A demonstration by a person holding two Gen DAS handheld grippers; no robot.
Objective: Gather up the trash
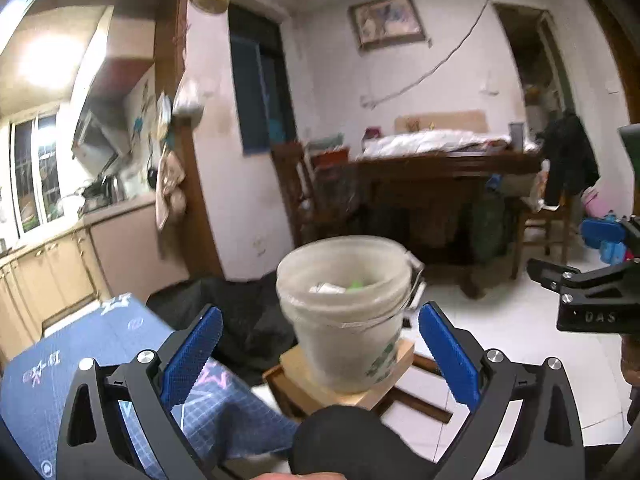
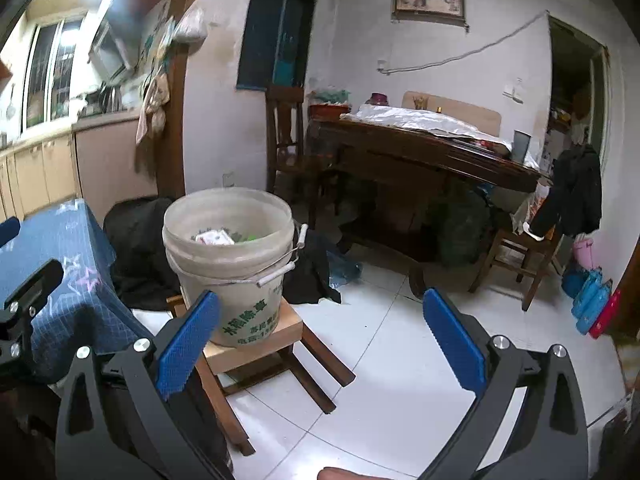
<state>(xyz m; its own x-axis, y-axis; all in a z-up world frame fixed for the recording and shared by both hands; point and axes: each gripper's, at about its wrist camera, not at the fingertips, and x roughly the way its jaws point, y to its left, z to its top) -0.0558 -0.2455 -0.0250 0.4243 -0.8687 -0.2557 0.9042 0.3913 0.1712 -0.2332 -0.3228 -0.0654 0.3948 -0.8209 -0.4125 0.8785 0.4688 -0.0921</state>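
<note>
**Bucket of trash on a little stool**

Blue cloth with white stars covers the bench (image 2: 68,264) on the left side of the room. Just past its corner lies a heap of black cloth (image 2: 136,248) on the floor.

Next comes the small wooden stool (image 2: 256,344). A pale plastic bucket (image 2: 230,264) stands upright on top of it. The bucket has green writing on its side and a wire handle hanging down on the side nearest me. Inside it I can see some trash (image 2: 214,237): a white crumpled bit and something green beside it.

The left claw (image 1: 320,354) is up close to the bucket. Its two blue pads are spread wide, one on each side of the bucket, and they do not touch it. It holds nothing.

The right claw (image 2: 322,346) is further to the right, over the white tiled floor (image 2: 400,380). Its blue pads are spread wide too, and nothing is between them. The bucket sits to the left of it, partly behind its left pad.

Far back on the right stands a dark wooden table (image 2: 432,160) with white cloth on top, and a chair (image 2: 520,256) with a black coat on it.
</note>
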